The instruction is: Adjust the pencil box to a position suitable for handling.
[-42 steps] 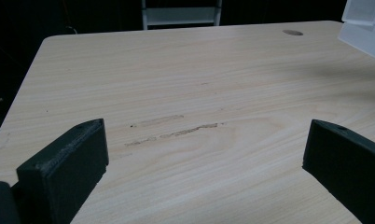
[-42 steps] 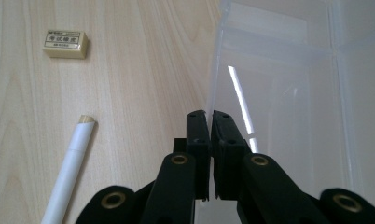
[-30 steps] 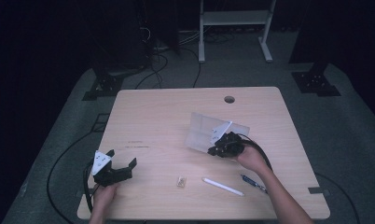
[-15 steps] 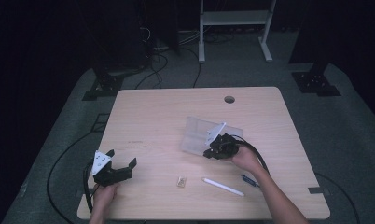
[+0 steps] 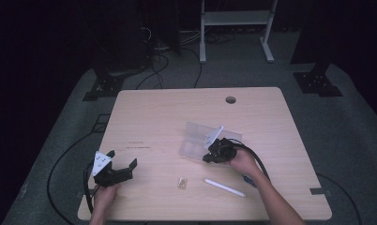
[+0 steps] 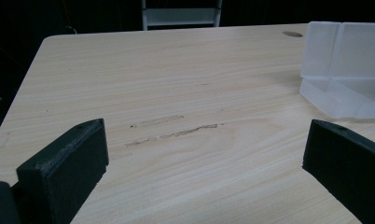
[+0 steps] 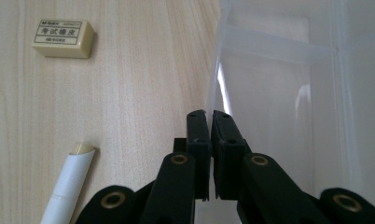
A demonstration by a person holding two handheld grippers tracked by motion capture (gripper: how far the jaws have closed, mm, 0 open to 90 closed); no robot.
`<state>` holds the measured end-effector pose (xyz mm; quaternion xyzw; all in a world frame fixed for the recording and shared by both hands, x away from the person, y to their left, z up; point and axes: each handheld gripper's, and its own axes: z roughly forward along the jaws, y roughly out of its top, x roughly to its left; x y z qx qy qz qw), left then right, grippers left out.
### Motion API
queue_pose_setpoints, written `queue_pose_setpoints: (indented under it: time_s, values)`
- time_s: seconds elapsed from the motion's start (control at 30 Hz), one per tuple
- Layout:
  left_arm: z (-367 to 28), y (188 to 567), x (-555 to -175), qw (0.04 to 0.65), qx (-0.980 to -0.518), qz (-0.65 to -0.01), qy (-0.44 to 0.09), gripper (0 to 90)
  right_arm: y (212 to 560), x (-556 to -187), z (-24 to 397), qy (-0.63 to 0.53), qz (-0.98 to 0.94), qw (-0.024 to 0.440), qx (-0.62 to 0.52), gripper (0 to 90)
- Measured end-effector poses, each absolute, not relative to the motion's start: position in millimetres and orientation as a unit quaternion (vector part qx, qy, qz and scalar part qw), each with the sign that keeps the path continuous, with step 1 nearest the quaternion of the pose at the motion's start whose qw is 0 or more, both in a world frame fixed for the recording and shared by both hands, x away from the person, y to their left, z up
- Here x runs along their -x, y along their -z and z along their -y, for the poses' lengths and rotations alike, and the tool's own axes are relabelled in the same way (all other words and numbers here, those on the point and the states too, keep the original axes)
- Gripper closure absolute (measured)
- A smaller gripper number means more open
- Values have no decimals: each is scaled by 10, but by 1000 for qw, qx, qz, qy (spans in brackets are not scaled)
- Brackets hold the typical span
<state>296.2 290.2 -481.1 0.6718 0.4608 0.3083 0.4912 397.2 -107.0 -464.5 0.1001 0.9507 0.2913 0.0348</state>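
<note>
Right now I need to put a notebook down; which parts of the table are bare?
The far strip beside the cable hole and the left-centre, between left tool and clear box, lie bare. Crowded: near-right, with right tool, eraser and pen.

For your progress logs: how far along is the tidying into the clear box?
Done: nothing visibly packed; the clear box compartments look empty. In hand: the right gripper, jaws shut and empty, sits at the box's edge. Left: the eraser, white pen and the open left gripper wait on the table.
</note>
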Motion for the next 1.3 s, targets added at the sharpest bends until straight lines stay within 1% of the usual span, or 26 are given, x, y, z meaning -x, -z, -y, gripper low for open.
queue_pose_setpoints:
  time_s: [0.37,0.7,0.93,1.13,1.3]
  values:
    - [-2898,4812,-2962,491,-672,-461,-309,0,4693,-3978,1076,-291,-951,29,-105,861]
    - [-2897,4813,-2965,491,-672,-462,-307,0,4738,-3990,1084,-290,-950,14,-115,846]
    - [-2896,4813,-2965,491,-672,-461,-308,0,4721,-3993,1119,-295,-947,10,-127,764]
    - [-2896,4813,-2965,491,-672,-462,-307,0,4656,-3989,1185,-314,-938,17,-145,654]
    - [-2901,4812,-2963,491,-672,-462,-307,0,4595,-3963,1271,-328,-932,22,-153,622]
